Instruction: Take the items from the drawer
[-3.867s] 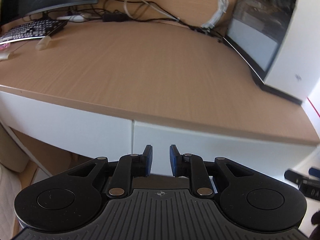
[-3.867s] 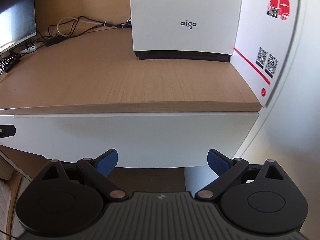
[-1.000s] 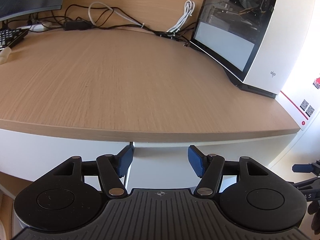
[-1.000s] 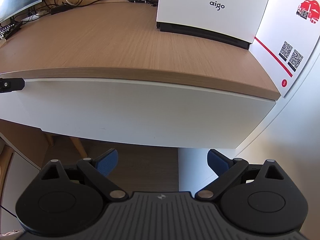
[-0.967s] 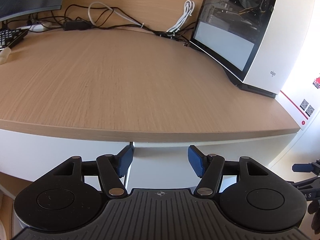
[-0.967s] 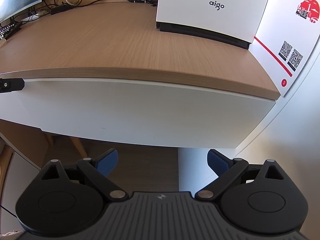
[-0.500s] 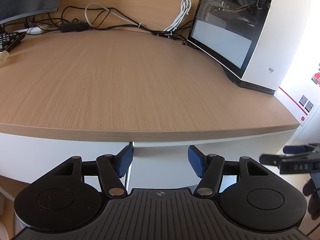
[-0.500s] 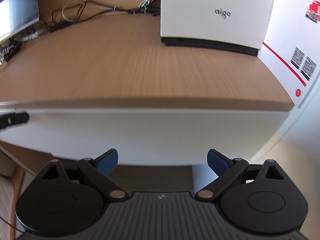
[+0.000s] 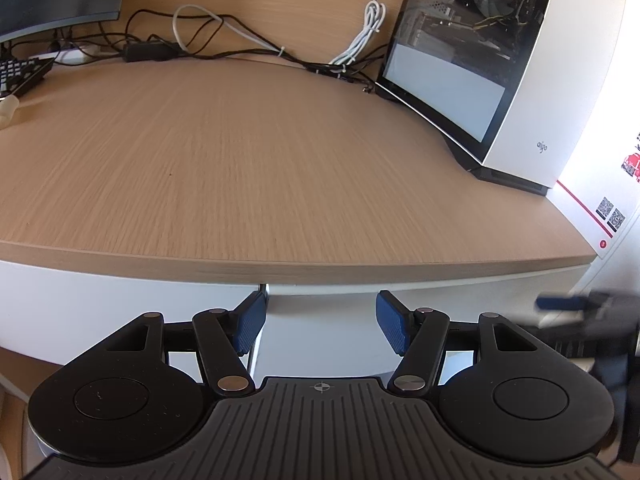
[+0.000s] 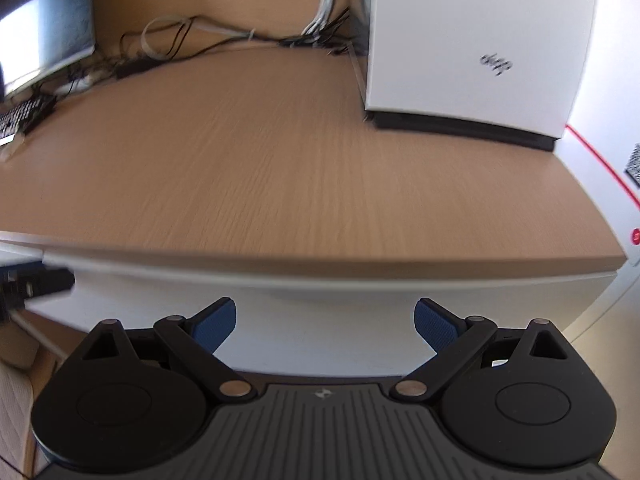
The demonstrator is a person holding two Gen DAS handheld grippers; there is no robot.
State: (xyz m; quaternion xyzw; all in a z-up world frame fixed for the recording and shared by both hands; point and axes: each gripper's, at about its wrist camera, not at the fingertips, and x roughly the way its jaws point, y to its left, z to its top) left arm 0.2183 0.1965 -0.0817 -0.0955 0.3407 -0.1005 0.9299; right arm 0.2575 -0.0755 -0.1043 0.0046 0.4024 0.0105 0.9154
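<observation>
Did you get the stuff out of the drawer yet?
Not yet. Nothing looks done: the white drawer front under the wooden desk looks shut, so no items show. In hand: nothing, the left gripper and right gripper are both open and empty, facing the drawer fronts. Left to do: pull a drawer open and take the items out.

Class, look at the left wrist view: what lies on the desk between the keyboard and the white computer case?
Bare wooden desktop lies between the keyboard and the computer case; tangled cables run along the back edge only.
</observation>
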